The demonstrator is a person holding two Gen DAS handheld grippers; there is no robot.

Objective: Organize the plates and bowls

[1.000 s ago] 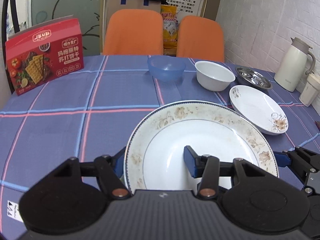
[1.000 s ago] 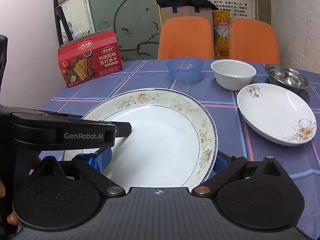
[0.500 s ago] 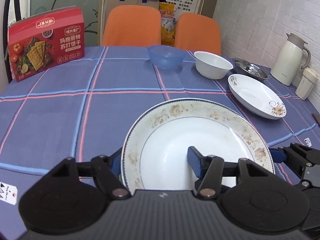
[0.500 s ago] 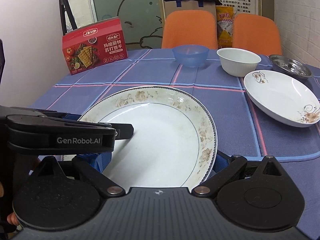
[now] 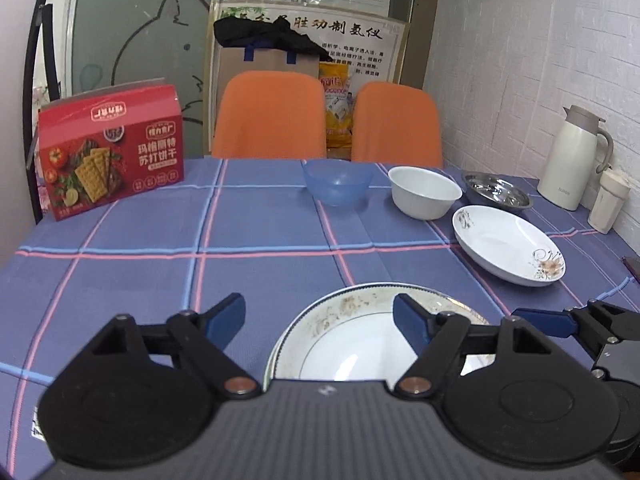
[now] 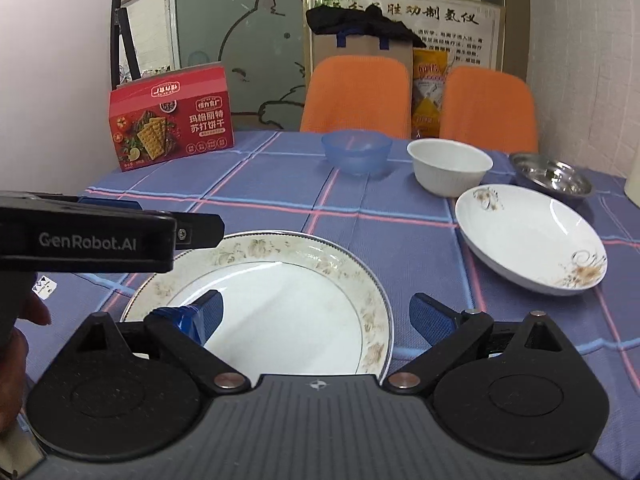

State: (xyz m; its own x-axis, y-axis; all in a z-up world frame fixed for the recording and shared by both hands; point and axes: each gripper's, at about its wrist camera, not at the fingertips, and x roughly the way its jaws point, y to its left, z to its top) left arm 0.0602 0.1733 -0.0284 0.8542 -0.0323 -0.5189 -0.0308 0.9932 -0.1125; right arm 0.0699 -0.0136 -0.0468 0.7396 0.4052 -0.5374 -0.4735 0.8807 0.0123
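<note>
Desk (image 5: 260,236): blue plaid cloth, all dishes separate, none stacked. Judgement: task barely begun; stacking of plates and nesting of bowls all left to do.

Large gold-rimmed plate (image 6: 280,304): flat on the desk at the near edge, centre.

White floral plate (image 5: 508,244): right, mid-distance, well apart from the large plate.

Bowls in a far row: blue bowl (image 5: 338,180), white bowl (image 5: 424,192), steel bowl (image 5: 496,194) at far right, just beyond the floral plate.

Left claw (image 5: 320,320): spread, empty; one finger over the plate, the other over cloth.

Right claw (image 6: 316,314): spread, straddling the plate's right rim, pinching nothing.
</note>
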